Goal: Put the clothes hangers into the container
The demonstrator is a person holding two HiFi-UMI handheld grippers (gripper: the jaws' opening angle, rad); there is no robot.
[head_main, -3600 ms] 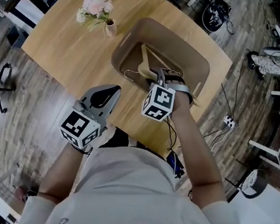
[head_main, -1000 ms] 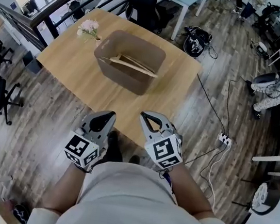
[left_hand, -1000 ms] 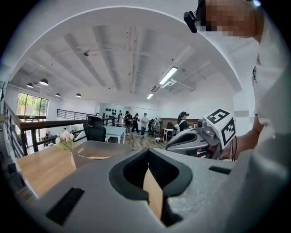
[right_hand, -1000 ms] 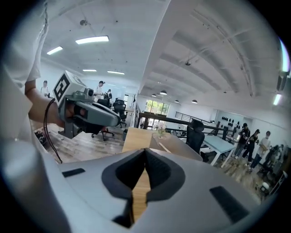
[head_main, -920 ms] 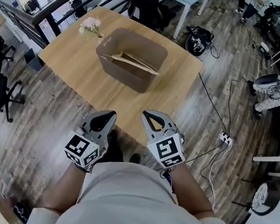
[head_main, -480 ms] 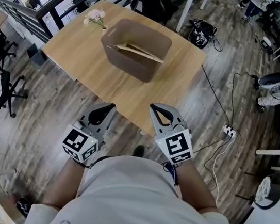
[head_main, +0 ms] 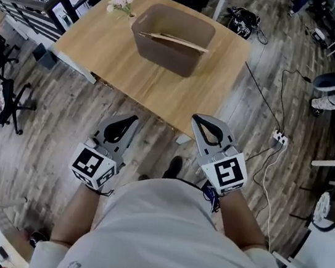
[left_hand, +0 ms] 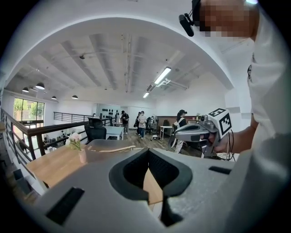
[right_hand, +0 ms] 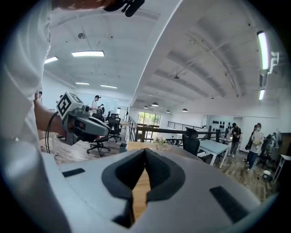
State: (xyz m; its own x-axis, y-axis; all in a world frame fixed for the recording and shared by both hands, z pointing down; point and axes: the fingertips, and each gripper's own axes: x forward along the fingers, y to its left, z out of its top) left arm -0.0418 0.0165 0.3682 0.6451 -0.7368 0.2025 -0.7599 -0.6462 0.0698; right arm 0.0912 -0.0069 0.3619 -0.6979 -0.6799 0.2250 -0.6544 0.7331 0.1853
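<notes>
Evidently the job looks done: right of the vase of pink flowers (head_main: 122,3) at the tabletop's (head_main: 114,50) far left corner, the wooden clothes hangers (head_main: 172,38) lie in the brown container (head_main: 166,56) by the far edge, propped at its rim. The left gripper (head_main: 130,121) and right gripper (head_main: 199,120) hang short of the near edge, each with jaws together on nothing, probably because nothing remains to carry.

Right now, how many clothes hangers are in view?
1: a wooden hanger lies across the top of the brown container on the table; others may be hidden inside.
</notes>
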